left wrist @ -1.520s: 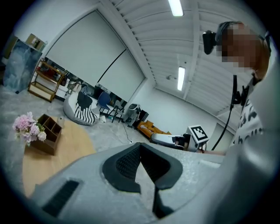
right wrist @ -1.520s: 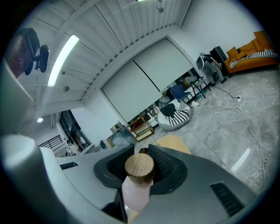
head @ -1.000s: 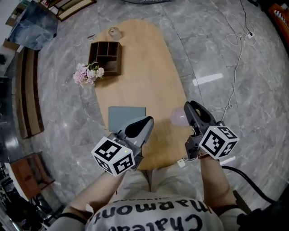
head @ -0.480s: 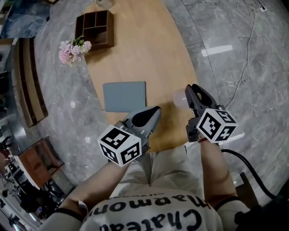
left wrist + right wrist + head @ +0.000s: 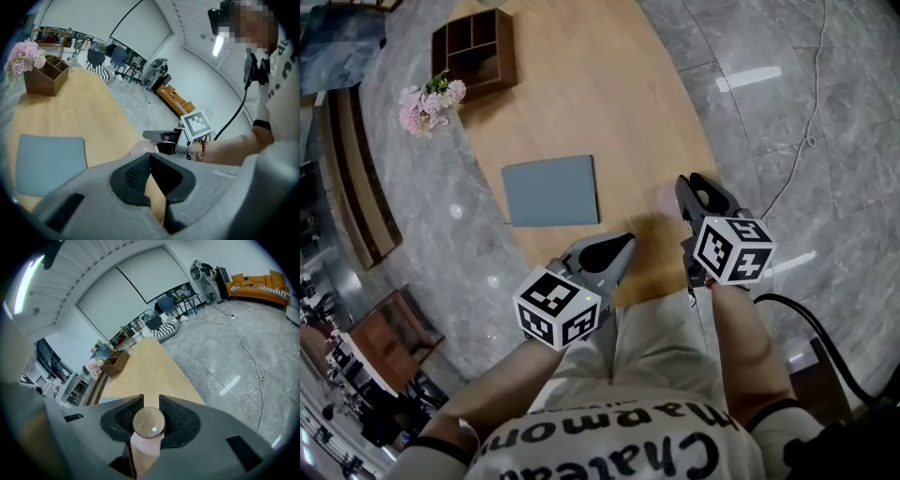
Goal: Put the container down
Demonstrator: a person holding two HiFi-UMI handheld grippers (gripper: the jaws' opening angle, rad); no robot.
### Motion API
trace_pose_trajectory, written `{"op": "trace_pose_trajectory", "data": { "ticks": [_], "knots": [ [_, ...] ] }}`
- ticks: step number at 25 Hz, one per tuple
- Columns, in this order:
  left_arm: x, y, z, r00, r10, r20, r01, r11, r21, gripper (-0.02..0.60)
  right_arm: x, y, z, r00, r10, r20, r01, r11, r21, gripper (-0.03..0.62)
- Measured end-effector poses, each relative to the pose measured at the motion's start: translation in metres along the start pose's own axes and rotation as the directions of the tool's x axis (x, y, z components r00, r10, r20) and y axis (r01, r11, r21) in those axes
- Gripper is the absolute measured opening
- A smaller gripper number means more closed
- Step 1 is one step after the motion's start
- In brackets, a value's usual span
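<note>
Right tool (image 5: 690, 185), clamping the container (image 5: 149, 423), has sunk toward the table (image 5: 581, 94).

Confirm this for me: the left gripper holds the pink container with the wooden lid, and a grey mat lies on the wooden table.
Wrong gripper. The right gripper holds the pink container with the wooden lid, as the right gripper view shows; the left gripper is shut on nothing. The grey mat does lie on the wooden table.

A: What is on the table (image 5: 581, 94)?
B: The mat (image 5: 550, 190) at its near end; the box (image 5: 473, 52) at the far end, flowers (image 5: 427, 92) just beside it.
A: The container (image 5: 148, 423)?
B: Between the jaws of the right gripper (image 5: 151, 400), right of the mat.
</note>
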State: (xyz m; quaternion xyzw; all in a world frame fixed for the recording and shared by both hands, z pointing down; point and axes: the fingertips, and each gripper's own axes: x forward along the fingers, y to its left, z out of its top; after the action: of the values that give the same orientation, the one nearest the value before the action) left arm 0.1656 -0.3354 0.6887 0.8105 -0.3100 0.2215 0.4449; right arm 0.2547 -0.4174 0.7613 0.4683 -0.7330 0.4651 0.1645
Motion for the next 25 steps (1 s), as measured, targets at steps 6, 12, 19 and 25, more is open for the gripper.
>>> {"op": "trace_pose_trajectory", "data": {
  "ticks": [6, 12, 19, 25],
  "knots": [
    [0.003, 0.002, -0.001, 1.000, 0.007, -0.013, -0.007, 1.000, 0.001, 0.014, 0.002, -0.001, -0.010, 1.000, -0.021, -0.019, 0.020, 0.999, -0.046, 0.103],
    [0.002, 0.000, -0.001, 1.000, 0.009, -0.020, -0.009, 1.000, 0.005, 0.014, 0.003, 0.009, -0.017, 0.999, -0.038, -0.031, 0.033, 0.986, -0.164, 0.103],
    [0.000, 0.000, -0.005, 1.000, 0.004, -0.029, -0.004, 1.000, 0.007, 0.014, 0.004, 0.015, -0.027, 0.998, -0.049, -0.026, 0.043, 0.978, -0.203, 0.103],
    [-0.010, 0.000, -0.005, 1.000, 0.019, -0.017, -0.019, 1.000, 0.007, 0.014, 0.007, 0.020, -0.031, 0.997, -0.067, -0.033, 0.058, 0.968, -0.243, 0.104]
  ]
}}
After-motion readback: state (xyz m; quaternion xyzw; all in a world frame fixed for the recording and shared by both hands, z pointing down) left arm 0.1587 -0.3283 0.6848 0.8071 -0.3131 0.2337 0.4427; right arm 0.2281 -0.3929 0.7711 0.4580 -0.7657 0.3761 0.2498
